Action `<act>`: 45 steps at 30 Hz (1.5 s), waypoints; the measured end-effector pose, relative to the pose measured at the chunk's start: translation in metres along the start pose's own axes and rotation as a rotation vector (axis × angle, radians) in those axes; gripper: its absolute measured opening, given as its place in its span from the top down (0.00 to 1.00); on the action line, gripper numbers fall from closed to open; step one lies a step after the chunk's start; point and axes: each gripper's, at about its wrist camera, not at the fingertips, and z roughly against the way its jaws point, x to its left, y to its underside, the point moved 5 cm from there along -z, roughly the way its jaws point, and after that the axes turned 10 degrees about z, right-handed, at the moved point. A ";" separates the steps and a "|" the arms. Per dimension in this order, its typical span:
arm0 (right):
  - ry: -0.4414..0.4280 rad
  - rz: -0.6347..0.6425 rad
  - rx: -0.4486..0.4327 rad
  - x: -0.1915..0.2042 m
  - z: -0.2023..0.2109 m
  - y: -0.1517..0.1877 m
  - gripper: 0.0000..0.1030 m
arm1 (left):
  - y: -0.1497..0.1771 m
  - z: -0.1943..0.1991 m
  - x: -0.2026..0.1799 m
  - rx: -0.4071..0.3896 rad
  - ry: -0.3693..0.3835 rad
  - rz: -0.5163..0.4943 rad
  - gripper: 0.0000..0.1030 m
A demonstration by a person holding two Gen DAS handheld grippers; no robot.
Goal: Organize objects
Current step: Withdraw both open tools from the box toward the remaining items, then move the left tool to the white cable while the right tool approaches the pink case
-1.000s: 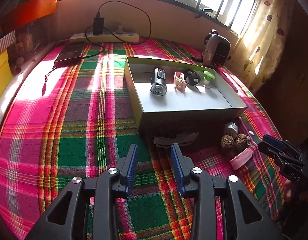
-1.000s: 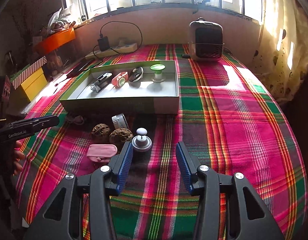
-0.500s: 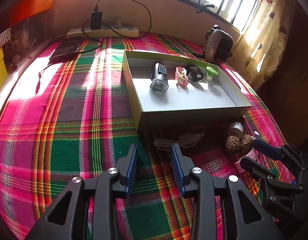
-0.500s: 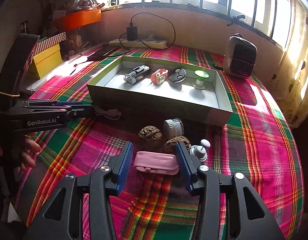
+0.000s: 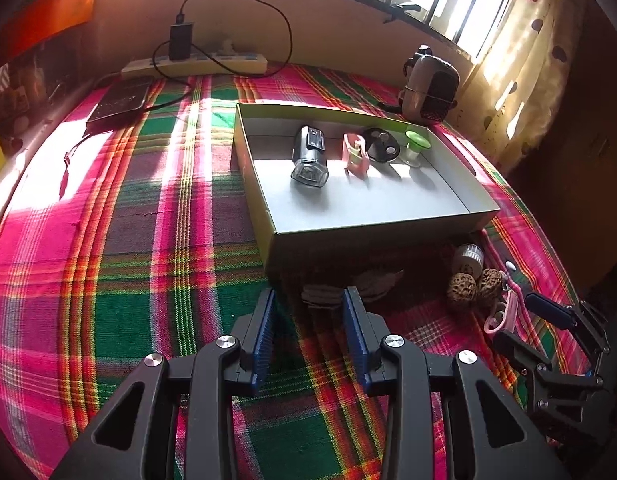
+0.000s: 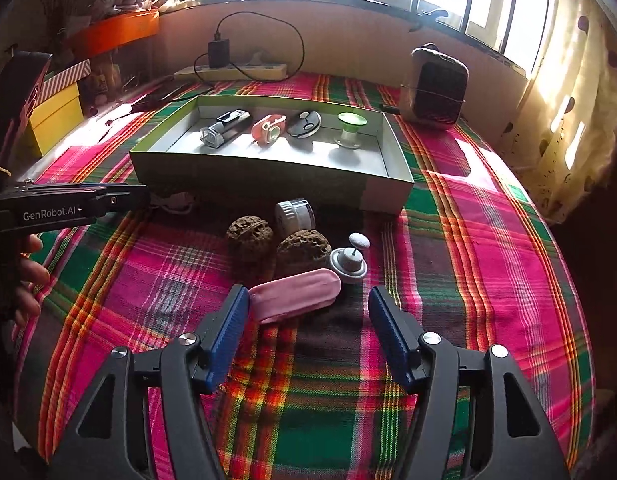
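Observation:
A pink pouch lies on the plaid cloth between the fingers of my right gripper, whose jaws are opening. The left pad sits at the pouch's end and the right pad stands clear of it. Just beyond are two walnuts, a small jar and a grey knob. The grey box holds a flashlight, a pink toy camera, a black oval and a green-topped spool. My left gripper hovers open and empty, near a white cable bundle.
A small heater stands at the back right. A power strip with a charger lies under the window, with a dark tablet beside it. A yellow box sits at the left edge. A hand holds the left gripper.
The right gripper swung left from the grey knob to the pink pouch, and its jaws spread wider around it. The left gripper barely moved.

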 end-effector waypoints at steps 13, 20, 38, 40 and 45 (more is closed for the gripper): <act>0.053 -0.148 0.059 -0.041 0.006 0.025 0.39 | 0.015 0.002 -0.024 0.051 0.087 -0.068 0.69; 0.020 -0.178 0.004 -0.042 0.016 0.022 0.39 | 0.021 0.011 -0.039 0.044 0.107 -0.158 0.69; -0.060 -0.182 0.031 -0.033 -0.016 0.009 0.39 | 0.002 -0.020 -0.051 0.064 0.020 -0.244 0.69; -0.057 -0.181 0.034 -0.034 -0.017 0.008 0.39 | 0.001 -0.022 -0.052 0.064 0.014 -0.242 0.69; -0.016 -0.165 0.059 -0.038 -0.021 0.008 0.39 | 0.001 -0.025 -0.056 0.052 -0.010 -0.262 0.69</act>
